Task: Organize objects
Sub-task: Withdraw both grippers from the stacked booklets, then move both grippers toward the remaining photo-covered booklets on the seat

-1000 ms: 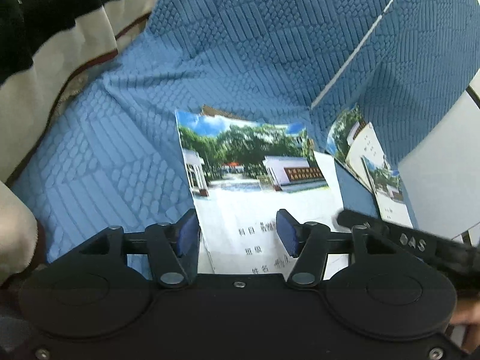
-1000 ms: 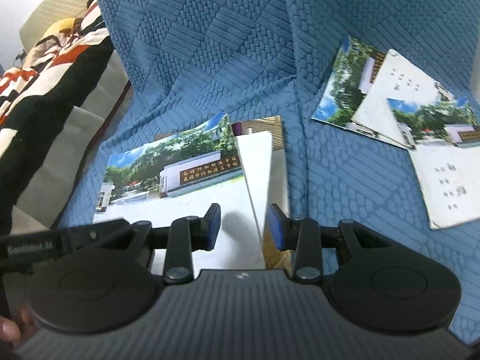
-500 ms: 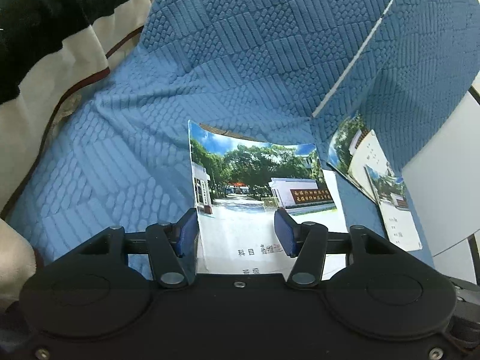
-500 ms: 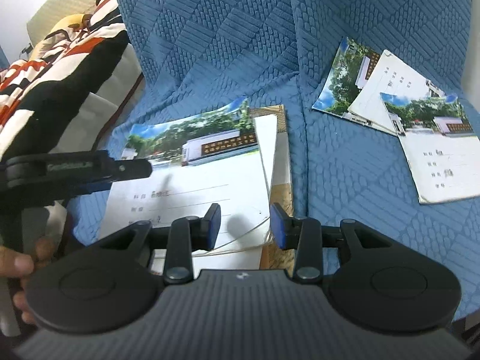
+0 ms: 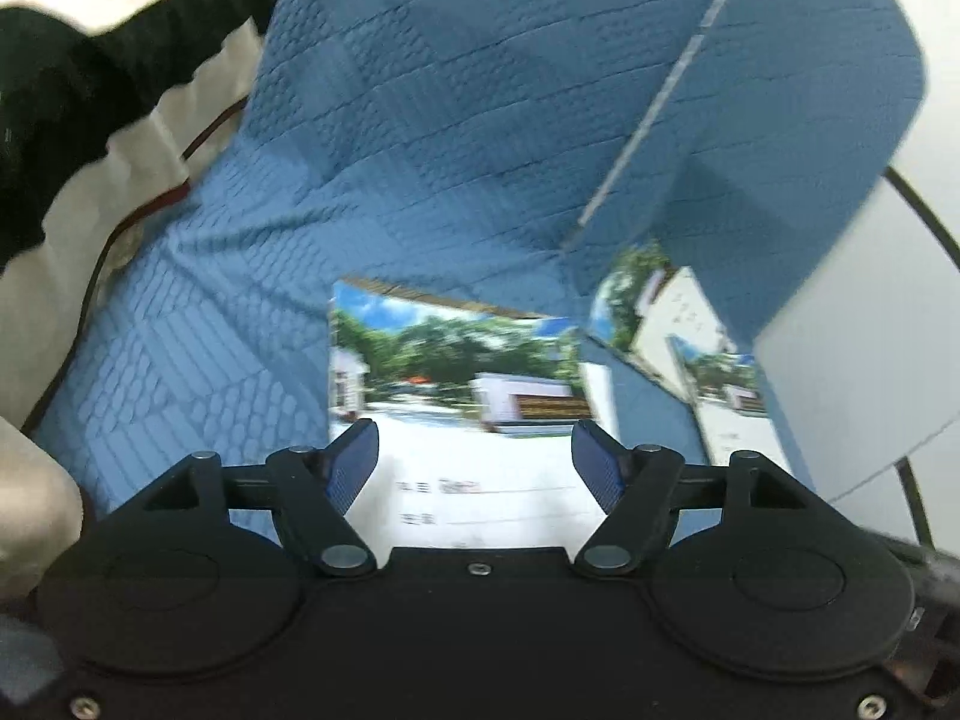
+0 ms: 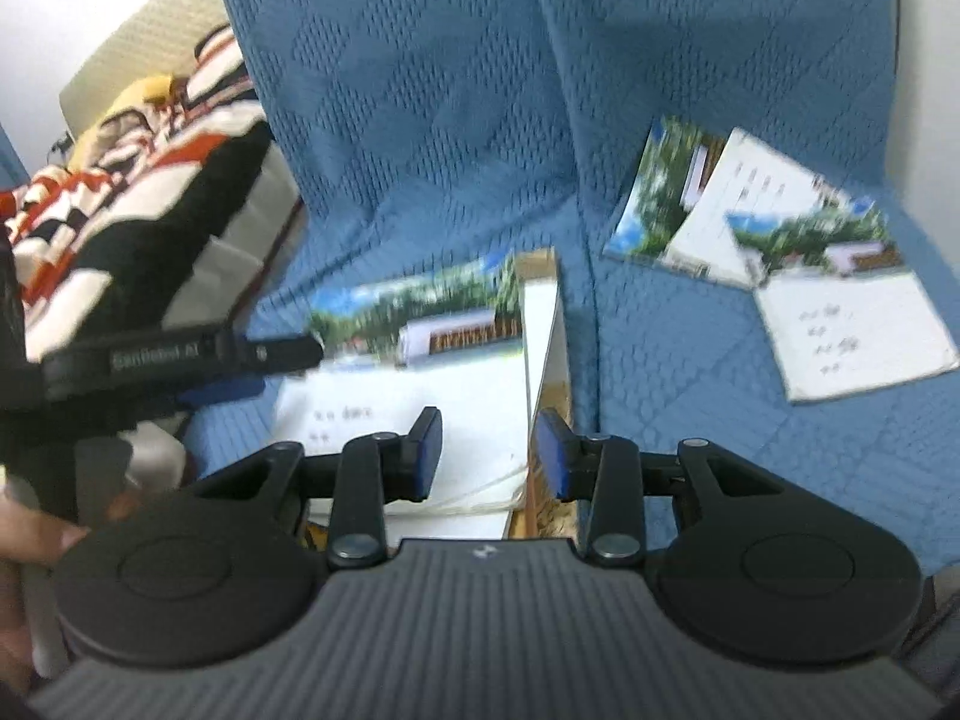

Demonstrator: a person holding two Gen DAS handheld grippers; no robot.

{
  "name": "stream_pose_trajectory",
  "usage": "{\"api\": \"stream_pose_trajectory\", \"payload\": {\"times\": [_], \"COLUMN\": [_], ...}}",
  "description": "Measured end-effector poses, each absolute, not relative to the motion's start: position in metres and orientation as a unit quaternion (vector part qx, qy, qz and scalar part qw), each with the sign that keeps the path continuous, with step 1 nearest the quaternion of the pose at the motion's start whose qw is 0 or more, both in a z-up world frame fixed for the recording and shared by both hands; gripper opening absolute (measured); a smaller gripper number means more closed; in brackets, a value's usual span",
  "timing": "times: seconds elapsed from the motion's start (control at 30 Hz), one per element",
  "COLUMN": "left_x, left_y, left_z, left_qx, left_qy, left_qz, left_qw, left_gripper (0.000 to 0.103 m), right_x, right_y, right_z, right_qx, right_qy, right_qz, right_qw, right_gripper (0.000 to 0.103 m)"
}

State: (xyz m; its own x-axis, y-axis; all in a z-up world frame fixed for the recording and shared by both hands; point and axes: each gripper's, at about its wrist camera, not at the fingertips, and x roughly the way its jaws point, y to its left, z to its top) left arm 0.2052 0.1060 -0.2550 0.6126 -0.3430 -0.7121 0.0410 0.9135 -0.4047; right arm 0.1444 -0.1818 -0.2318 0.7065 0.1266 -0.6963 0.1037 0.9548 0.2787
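A stack of notebooks (image 5: 468, 420) with a school-gate photo cover lies on the blue sofa seat (image 5: 198, 312); it also shows in the right wrist view (image 6: 420, 372). My left gripper (image 5: 474, 465) is open and empty just above the near end of the stack's top cover. It appears in the right wrist view as a black body (image 6: 180, 354) at the stack's left edge. My right gripper (image 6: 487, 456) is open and empty over the stack's right edge. Three more notebooks (image 6: 780, 264) lie fanned out on the seat to the right.
A striped black, white and orange blanket (image 6: 120, 198) lies on the beige cushion to the left. The blue quilted sofa back (image 6: 480, 60) rises behind. A white wall or panel (image 5: 858, 360) stands at the right. A hand (image 6: 24, 540) shows at the lower left.
Both grippers have pulled back and up from the stack. The left gripper's jaws have opened wider. The views are blurred by motion.
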Motion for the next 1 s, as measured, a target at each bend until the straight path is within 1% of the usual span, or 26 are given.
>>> {"api": "stream_pose_trajectory", "payload": {"times": [0.27, 0.3, 0.37, 0.57, 0.8, 1.0], "left_x": [0.162, 0.157, 0.147, 0.115, 0.081, 0.062], "left_y": [0.071, 0.067, 0.058, 0.032, 0.000, -0.023], "left_z": [-0.181, -0.173, -0.157, -0.125, -0.103, -0.101], "left_qx": [-0.158, -0.155, -0.150, -0.148, -0.146, -0.140], "left_qy": [0.390, 0.386, 0.379, 0.365, 0.362, 0.358], "left_qz": [-0.148, -0.152, -0.163, -0.189, -0.207, -0.207], "left_qw": [0.895, 0.897, 0.898, 0.899, 0.897, 0.900], "left_gripper": [0.085, 0.086, 0.091, 0.100, 0.102, 0.102], "right_x": [0.104, 0.098, 0.085, 0.045, 0.005, -0.020], "right_y": [-0.203, -0.205, -0.210, -0.228, -0.248, -0.262], "right_z": [-0.171, -0.167, -0.158, -0.139, -0.132, -0.140], "right_qx": [0.147, 0.148, 0.150, 0.156, 0.164, 0.174], "right_qy": [0.339, 0.336, 0.332, 0.322, 0.323, 0.333], "right_qz": [-0.005, -0.007, -0.013, -0.037, -0.061, -0.077], "right_qw": [0.929, 0.930, 0.931, 0.933, 0.930, 0.923], "right_gripper": [0.039, 0.039, 0.039, 0.039, 0.039, 0.039]}}
